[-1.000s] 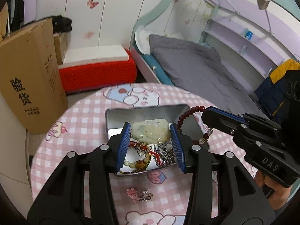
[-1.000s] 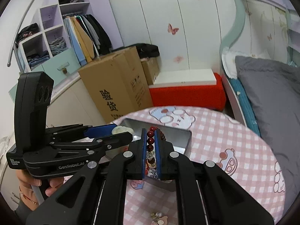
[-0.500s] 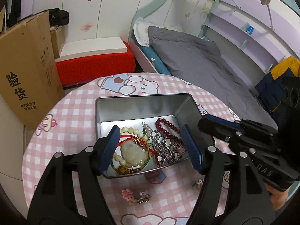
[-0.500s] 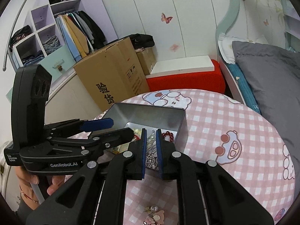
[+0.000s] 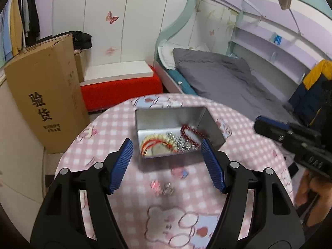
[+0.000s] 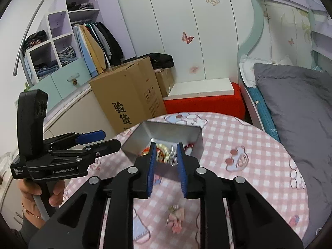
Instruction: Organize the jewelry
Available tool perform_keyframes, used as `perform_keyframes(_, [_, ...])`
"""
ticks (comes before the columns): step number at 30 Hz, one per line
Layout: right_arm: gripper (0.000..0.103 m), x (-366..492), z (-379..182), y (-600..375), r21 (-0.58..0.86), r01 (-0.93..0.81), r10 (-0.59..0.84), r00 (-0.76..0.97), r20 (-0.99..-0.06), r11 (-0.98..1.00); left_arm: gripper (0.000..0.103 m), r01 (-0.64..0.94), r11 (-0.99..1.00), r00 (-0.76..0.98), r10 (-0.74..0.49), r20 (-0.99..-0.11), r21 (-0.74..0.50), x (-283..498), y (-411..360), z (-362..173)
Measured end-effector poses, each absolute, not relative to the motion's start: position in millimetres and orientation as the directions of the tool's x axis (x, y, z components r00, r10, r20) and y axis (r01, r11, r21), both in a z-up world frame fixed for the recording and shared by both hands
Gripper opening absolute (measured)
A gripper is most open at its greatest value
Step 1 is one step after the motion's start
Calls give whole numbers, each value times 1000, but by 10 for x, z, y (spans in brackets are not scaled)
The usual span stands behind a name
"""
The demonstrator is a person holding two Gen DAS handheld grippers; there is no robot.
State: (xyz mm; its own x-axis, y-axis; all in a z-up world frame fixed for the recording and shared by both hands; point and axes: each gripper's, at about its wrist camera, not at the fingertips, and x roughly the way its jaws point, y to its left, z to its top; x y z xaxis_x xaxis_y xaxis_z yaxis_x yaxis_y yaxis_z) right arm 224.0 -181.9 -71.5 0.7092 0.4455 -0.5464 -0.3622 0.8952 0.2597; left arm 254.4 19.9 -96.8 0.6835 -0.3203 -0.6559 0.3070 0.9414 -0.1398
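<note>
An open silver tin [image 5: 170, 114] [image 6: 166, 130] stands on the round pink checked table [image 5: 244, 151] [image 6: 249, 149]. It holds a pale jade pendant on red cord [image 5: 154, 147], pale beads, silver chains and a dark red bead bracelet [image 5: 189, 133]. My left gripper [image 5: 166, 157] is wide open and empty, pulled back above the table short of the tin. My right gripper [image 6: 166, 164] is open and empty, just short of the tin's near wall. Small pink and silver trinkets [image 5: 162, 187] [image 6: 176, 217] lie loose on the table in front of the tin.
A tall cardboard box [image 5: 43, 95] [image 6: 128, 95] stands left of the table. A red bench with a white top [image 5: 120, 83] sits behind it. A bed with grey bedding [image 5: 224, 76] lies at the right. A wardrobe with clothes [image 6: 83, 41] is at the far left.
My left gripper let the jade pendant go into the tin, opened wide and drew back. My right gripper let the red bead bracelet go into the tin, opened and drew back.
</note>
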Motion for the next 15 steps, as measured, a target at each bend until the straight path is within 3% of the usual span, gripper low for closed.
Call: perform_keyframes(15, [26,1957,-1302,-1830,274,-317,418,637,-648,908,67,329,939,634,-298,-714,-100,2234,84,-1572])
